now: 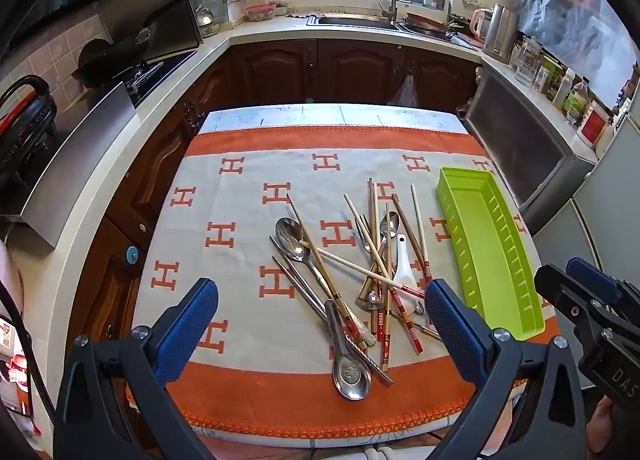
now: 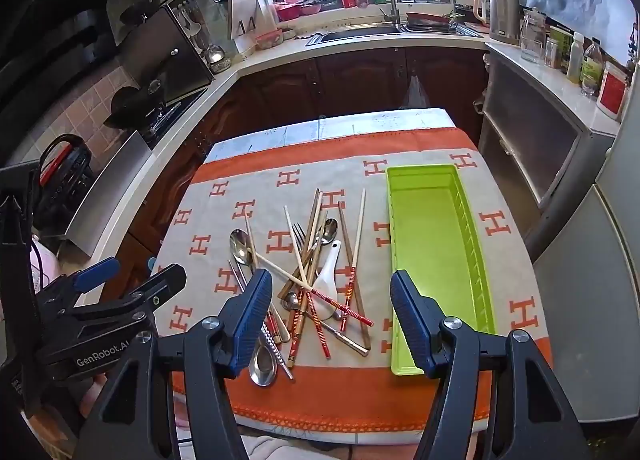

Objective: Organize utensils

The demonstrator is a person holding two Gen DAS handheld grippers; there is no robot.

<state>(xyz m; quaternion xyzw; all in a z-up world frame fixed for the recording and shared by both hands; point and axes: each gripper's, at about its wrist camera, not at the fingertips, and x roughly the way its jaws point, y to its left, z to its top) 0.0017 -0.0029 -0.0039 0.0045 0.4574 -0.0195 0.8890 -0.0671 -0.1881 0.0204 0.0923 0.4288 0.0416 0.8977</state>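
A long green tray [image 2: 440, 260] lies on the orange-and-grey cloth [image 2: 248, 260] covering the counter, its floor bare. The utensils are all outside it, in a tangled pile [image 2: 308, 280] just left of it — wooden chopsticks [image 1: 376, 252], metal spoons [image 1: 350, 374], a fork [image 2: 298, 230] and a white ceramic spoon [image 2: 328, 276]. Left hand-held gripper [image 1: 322, 324] hovers over the pile, jaws wide, nothing between them. Right hand-held gripper [image 2: 330, 320] is likewise spread and holds nothing.
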